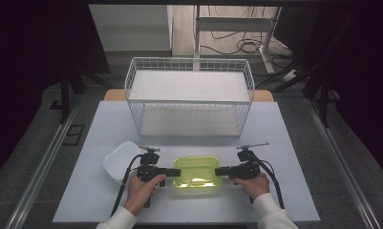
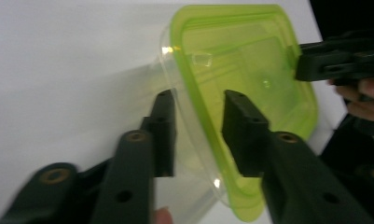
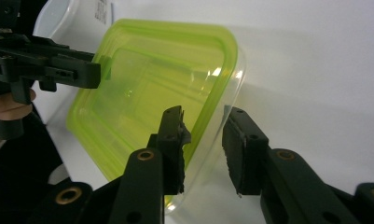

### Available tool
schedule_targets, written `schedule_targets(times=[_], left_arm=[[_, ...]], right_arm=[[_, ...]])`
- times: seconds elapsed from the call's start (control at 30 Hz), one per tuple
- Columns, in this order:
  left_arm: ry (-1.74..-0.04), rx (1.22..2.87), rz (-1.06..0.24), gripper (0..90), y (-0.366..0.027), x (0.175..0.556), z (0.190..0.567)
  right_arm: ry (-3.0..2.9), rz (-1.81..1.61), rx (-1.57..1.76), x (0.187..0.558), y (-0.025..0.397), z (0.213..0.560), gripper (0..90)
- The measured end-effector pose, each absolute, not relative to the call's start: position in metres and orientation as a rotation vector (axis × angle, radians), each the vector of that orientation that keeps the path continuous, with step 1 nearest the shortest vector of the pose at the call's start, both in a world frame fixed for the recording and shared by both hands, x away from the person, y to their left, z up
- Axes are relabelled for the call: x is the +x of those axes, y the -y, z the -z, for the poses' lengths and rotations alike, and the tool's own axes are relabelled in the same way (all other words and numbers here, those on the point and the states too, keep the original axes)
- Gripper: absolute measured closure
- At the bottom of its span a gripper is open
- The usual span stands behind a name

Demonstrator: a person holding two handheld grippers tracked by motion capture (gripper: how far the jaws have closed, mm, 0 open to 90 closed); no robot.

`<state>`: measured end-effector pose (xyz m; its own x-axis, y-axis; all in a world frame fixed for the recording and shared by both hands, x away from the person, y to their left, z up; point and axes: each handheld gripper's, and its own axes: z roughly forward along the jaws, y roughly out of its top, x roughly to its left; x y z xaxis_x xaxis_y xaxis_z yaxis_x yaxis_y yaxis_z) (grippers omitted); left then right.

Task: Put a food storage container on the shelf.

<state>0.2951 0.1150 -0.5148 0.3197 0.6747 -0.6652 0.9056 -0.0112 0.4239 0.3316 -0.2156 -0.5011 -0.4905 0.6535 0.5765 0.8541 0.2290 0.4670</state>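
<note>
In the left gripper view the green-lidded container (image 2: pixel 250 88) runs off the bottom edge at six o'clock, and its clear wall blurs against the table; we cannot tell whether the left gripper (image 2: pixel 196 135) touches the rim; in the right gripper view a white tub (image 3: pixel 65 14) is cut off at eleven o'clock, its label too small for us to read.

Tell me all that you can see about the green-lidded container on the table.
The container is a clear plastic box with rounded corners under a translucent lime-green lid that looks closed. It stands flat on the white table, near the front edge, in front of the wire basket. The left gripper and right gripper each straddle one short end of its rim, jaws parted. A white container lies beside it.
</note>
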Motion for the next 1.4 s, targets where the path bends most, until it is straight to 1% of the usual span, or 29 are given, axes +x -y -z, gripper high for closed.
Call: schedule_targets(times=[0.1, 0.2, 0.47, 0.77, 0.93, 1.1, 1.2, 1.4], left_arm=[[-1.425, 1.741, 0.356, 72.5, -0.116, 0.294, 0.514], [-1.421, 1.723, 0.332, 75.6, -0.116, 0.291, 0.51], [-1.394, 1.715, 0.305, 78.2, -0.118, 0.286, 0.505], [-1.345, 1.666, 0.302, 78.7, -0.126, 0.283, 0.493], [-1.312, 1.674, 0.248, 78.7, -0.126, 0.28, 0.48], [-1.293, 1.674, 0.231, 78.6, -0.127, 0.278, 0.471], [-1.272, 1.675, 0.19, 78.6, -0.129, 0.275, 0.458], [-1.257, 1.682, 0.163, 78.6, -0.129, 0.272, 0.449]], right_arm=[[2.195, 1.124, -1.432, 0.331, 0.217, 0.501, 73.1], [2.171, 1.146, -1.446, 0.33, 0.22, 0.499, 75.9], [2.174, 1.205, -1.41, 0.326, 0.222, 0.489, 79.7], [2.247, 1.273, -1.343, 0.322, 0.22, 0.474, 79.6], [2.279, 1.328, -1.309, 0.318, 0.219, 0.462, 79.7], [2.29, 1.363, -1.295, 0.316, 0.219, 0.455, 79.7], [2.314, 1.403, -1.284, 0.312, 0.217, 0.442, 79.6], [2.333, 1.441, -1.263, 0.31, 0.216, 0.433, 79.7]])
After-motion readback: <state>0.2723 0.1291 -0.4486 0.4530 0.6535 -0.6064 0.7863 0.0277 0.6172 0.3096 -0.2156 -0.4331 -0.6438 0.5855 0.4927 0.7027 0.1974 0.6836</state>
